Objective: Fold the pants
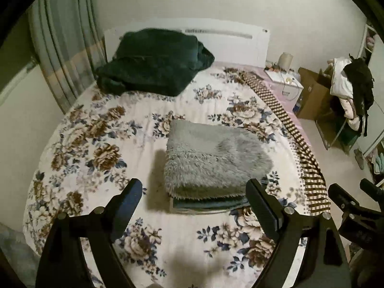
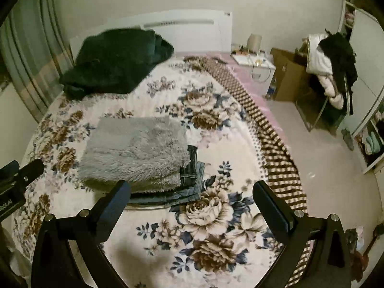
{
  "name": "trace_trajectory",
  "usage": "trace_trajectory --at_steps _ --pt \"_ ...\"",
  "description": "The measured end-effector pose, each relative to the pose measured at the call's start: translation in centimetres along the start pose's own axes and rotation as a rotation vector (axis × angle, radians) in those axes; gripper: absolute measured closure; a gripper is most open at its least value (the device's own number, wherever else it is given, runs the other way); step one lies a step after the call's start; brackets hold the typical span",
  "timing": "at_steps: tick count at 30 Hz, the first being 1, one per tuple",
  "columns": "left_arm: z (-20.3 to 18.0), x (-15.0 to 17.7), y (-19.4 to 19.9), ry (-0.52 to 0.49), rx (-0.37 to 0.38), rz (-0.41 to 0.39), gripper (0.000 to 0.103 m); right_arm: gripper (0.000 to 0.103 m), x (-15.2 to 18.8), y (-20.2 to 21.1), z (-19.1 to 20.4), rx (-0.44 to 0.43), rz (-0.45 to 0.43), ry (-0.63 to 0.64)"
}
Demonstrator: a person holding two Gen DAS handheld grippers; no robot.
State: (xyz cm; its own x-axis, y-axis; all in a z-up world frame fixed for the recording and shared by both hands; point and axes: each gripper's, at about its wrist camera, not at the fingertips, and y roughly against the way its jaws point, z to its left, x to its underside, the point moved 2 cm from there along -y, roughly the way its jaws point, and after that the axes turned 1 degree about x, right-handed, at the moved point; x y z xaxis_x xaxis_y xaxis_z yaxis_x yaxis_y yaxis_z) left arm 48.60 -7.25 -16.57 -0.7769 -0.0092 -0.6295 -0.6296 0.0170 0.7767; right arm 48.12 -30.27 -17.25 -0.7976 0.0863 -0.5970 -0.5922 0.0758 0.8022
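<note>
Folded grey fluffy pants (image 1: 213, 158) lie on top of a stack of folded jeans (image 1: 208, 204) in the middle of the floral bed (image 1: 96, 144). In the right wrist view the grey pants (image 2: 136, 148) cover the stack and folded jeans (image 2: 192, 177) stick out at its right side. My left gripper (image 1: 194, 196) is open and empty, just in front of the stack. My right gripper (image 2: 192, 194) is open and empty, near the stack's front right corner. The right gripper (image 1: 348, 192) also shows at the right edge of the left wrist view, and the left gripper (image 2: 21, 172) at the left edge of the right wrist view.
A dark green blanket (image 1: 153, 62) is piled at the head of the bed by the white headboard (image 1: 228, 43). A striped brown cloth (image 1: 288, 124) runs along the bed's right edge. Beyond are a nightstand (image 1: 285, 84), a cardboard box (image 1: 312, 96) and a chair with clothes (image 1: 350, 88).
</note>
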Motion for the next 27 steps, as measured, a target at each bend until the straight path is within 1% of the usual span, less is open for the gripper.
trace_trajectory --at_steps 3,4,5,8,9,15,18,21,25,27 --pt "-0.8 1.2 3.8 -0.007 -0.004 -0.030 0.015 0.000 1.2 5.8 -0.6 -0.015 -0.048 0.013" --pt "-1.0 1.6 5.2 -0.008 -0.006 -0.045 0.015 0.000 1.5 7.1 -0.7 -0.019 -0.060 0.018" --pt "-1.3 2.1 6.8 -0.008 -0.011 -0.060 0.015 0.000 2.2 9.4 -0.9 -0.023 -0.082 0.029" --pt "-1.7 3.4 10.6 0.005 -0.007 -0.092 0.015 0.000 3.6 14.4 -1.3 -0.030 -0.133 0.054" --pt "-1.9 3.9 12.0 0.010 -0.008 -0.101 0.015 0.000 4.3 16.6 -1.5 -0.032 -0.157 0.064" --pt "-2.5 6.2 18.6 0.036 -0.021 -0.164 0.015 0.000 7.5 26.0 -3.0 -0.074 -0.227 0.080" --pt "-2.4 7.1 21.0 0.053 -0.028 -0.183 0.015 0.000 8.9 29.9 -3.8 -0.081 -0.256 0.080" --pt "-2.4 7.8 23.0 0.049 -0.035 -0.199 0.015 0.000 9.6 32.7 -4.5 -0.090 -0.276 0.065" --pt "-2.3 8.6 24.7 0.033 -0.025 -0.205 0.015 0.000 10.2 36.0 -5.0 -0.101 -0.296 0.047" --pt "-2.2 8.8 24.9 0.027 -0.023 -0.201 0.015 0.000 10.2 37.0 -4.8 -0.103 -0.302 0.047"
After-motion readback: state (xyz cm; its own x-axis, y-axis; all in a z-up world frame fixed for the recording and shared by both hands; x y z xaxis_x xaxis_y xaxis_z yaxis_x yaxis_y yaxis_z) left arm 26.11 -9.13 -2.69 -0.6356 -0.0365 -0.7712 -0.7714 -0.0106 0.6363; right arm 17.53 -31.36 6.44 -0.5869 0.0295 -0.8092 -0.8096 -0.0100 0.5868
